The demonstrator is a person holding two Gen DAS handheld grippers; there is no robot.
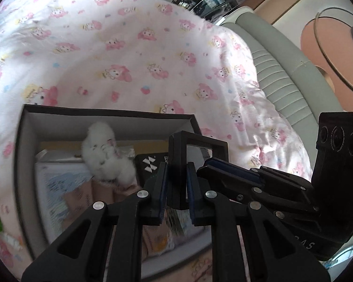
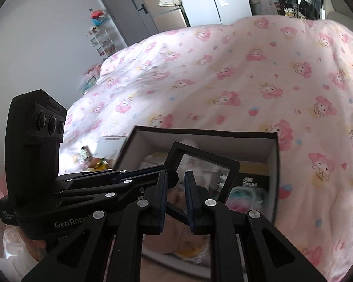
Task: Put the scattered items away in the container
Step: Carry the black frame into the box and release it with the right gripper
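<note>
frame over the box, both tongs on it

a pink quilt printed with cartoon rabbits (image 1: 134, 54) covers the bed and fills most of both views. on it sits the large open cardboard box, dark outside and white inside (image 1: 26, 141), already holding a fluffy white plush toy (image 1: 106, 155), a small black packet with a white zigzag mark (image 1: 150, 164) and some flat printed packets. a few loose items lie on the quilt left of the box in the right wrist view, too blurred to name.

above the box hangs a square black frame with a clear film pane (image 1: 195, 150), held by both tools. the left gripper (image 1: 176, 188) is narrowed onto one edge of the frame, its blue pads pressing the rim. the right gripper (image 2: 175, 188) is likewise narrowed onto the edge nearest it.

the step in hand looks like carrying the frame to the container. next, it probably needs lowering flat into a free patch beside the plush, both hands level, then both tongs parting together so the frame does not tip.
</note>
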